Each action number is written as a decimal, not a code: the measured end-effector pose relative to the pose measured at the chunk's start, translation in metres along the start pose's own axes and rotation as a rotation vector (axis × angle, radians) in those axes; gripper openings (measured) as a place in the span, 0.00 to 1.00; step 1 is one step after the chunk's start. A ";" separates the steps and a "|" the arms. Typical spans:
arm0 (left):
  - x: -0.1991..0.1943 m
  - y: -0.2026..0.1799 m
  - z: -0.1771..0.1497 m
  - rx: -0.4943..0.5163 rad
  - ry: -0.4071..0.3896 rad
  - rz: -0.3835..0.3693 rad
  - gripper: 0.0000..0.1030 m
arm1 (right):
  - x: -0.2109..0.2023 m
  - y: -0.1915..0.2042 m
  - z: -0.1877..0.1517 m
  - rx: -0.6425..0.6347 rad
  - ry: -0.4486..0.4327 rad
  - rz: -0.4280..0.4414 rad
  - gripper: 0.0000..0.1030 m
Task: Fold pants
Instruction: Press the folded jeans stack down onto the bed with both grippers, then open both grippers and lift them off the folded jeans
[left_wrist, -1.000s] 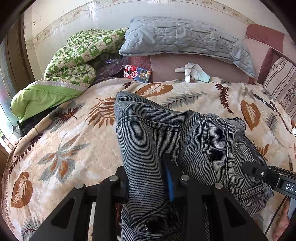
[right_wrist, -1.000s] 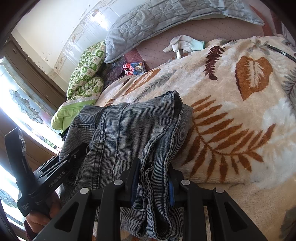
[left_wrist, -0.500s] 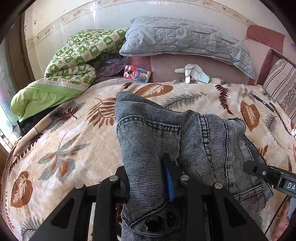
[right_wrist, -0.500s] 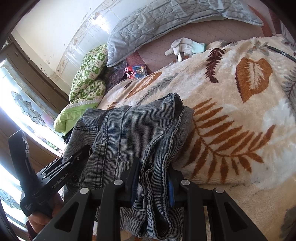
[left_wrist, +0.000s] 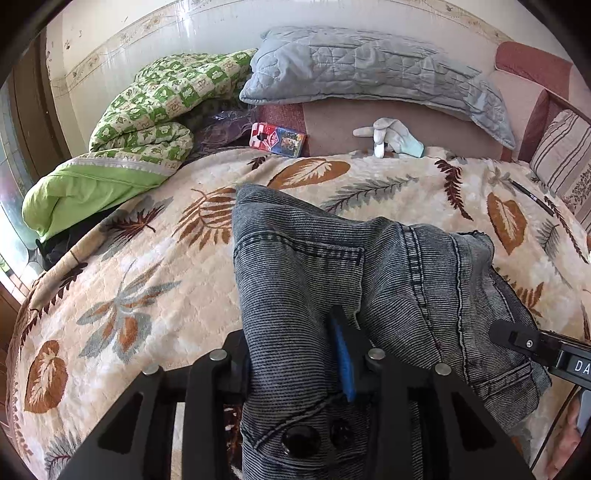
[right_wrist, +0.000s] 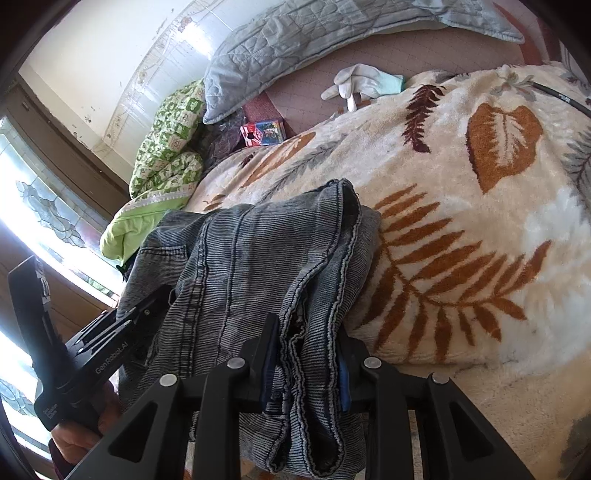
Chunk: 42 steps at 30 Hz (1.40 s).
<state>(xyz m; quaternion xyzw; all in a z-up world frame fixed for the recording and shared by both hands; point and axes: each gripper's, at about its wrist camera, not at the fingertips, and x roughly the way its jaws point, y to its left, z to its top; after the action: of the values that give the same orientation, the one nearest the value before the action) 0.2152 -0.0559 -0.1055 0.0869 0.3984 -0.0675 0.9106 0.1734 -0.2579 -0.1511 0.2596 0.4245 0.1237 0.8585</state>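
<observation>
Leaf-patterned bedding covers the bed (left_wrist: 122, 280) that serves as the work surface, with a pale wall behind.

Lying on it near the front edge are the jeans (left_wrist: 369, 280), already doubled into a thick grey bundle. Their long axis runs across the bed from one hand to the other, so each end sits directly in front of one tool. The waist end, with its dark buttons and a stitched pocket, lies between the jaws of the left gripper (left_wrist: 295, 354); those jaws are opening, and a blue pad shows on one side of the cloth, but I cannot tell whether it presses. The hem end, where the frayed leg openings stack up, runs between the jaws of the right gripper (right_wrist: 306, 354); these are also opening slightly, with the denim filling the gap and touching both pads. Neither hand is nearer than the other: each has its own end.

My judgement is that the fold has just been laid down and the coming move is a release, so each tool must back off along its own line without dragging the layers.

Further off lie a green checked quilt (left_wrist: 155, 110), a grey pillow (left_wrist: 369, 70), a small coloured box (left_wrist: 279, 138) and a white glove (left_wrist: 388, 134).
</observation>
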 end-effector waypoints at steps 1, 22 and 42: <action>0.002 0.000 0.000 0.004 0.012 0.011 0.45 | 0.001 -0.003 0.000 0.018 0.006 0.004 0.31; -0.100 0.055 -0.007 -0.087 -0.227 0.174 0.79 | -0.089 0.044 -0.019 -0.181 -0.221 -0.019 0.57; -0.136 0.050 -0.017 -0.094 -0.296 0.182 0.92 | -0.121 0.057 -0.043 -0.230 -0.248 -0.028 0.57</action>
<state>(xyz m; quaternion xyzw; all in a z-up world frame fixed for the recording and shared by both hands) 0.1209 0.0040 -0.0116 0.0692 0.2531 0.0217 0.9647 0.0660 -0.2476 -0.0611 0.1670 0.3017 0.1266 0.9301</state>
